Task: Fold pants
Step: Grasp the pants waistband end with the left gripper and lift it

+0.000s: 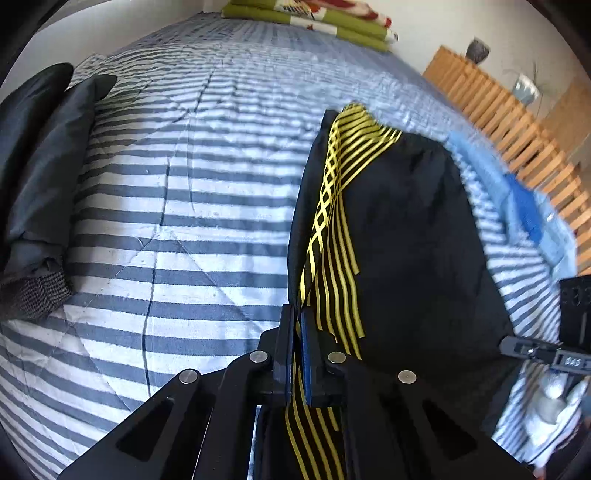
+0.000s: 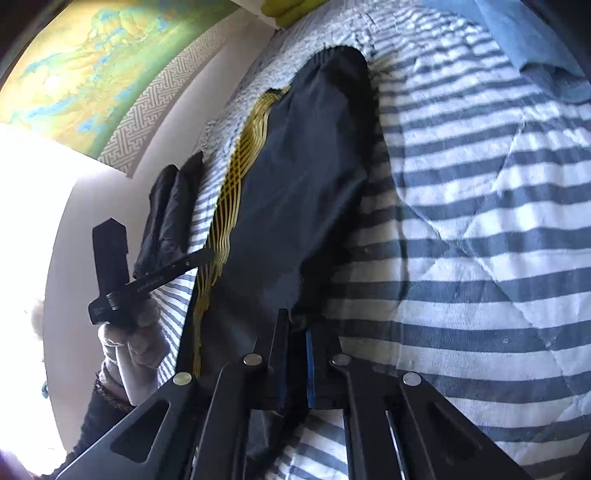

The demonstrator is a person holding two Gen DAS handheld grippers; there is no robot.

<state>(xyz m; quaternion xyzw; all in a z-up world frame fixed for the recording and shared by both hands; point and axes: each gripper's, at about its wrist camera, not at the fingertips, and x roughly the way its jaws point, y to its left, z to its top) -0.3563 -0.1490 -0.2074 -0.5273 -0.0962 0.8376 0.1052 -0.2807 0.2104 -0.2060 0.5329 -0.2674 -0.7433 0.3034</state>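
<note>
Black pants (image 1: 402,236) with yellow stripes down one side hang stretched between the two grippers above the striped bedspread (image 1: 177,192). My left gripper (image 1: 297,321) is shut on the striped edge of the pants. My right gripper (image 2: 297,325) is shut on the plain black edge of the pants (image 2: 306,177). In the right wrist view the left gripper (image 2: 201,256) shows at the left, held by a gloved hand (image 2: 136,343). The right gripper's tip (image 1: 513,345) shows at the right edge of the left wrist view. The far end of the pants droops onto the bed.
A folded dark garment (image 1: 40,166) lies at the bed's left edge, also visible as the dark garment (image 2: 170,218). Green folded bedding (image 1: 314,18) sits at the head. A wooden slatted rail (image 1: 517,125) runs along the right. Blue cloth (image 1: 532,218) lies near it.
</note>
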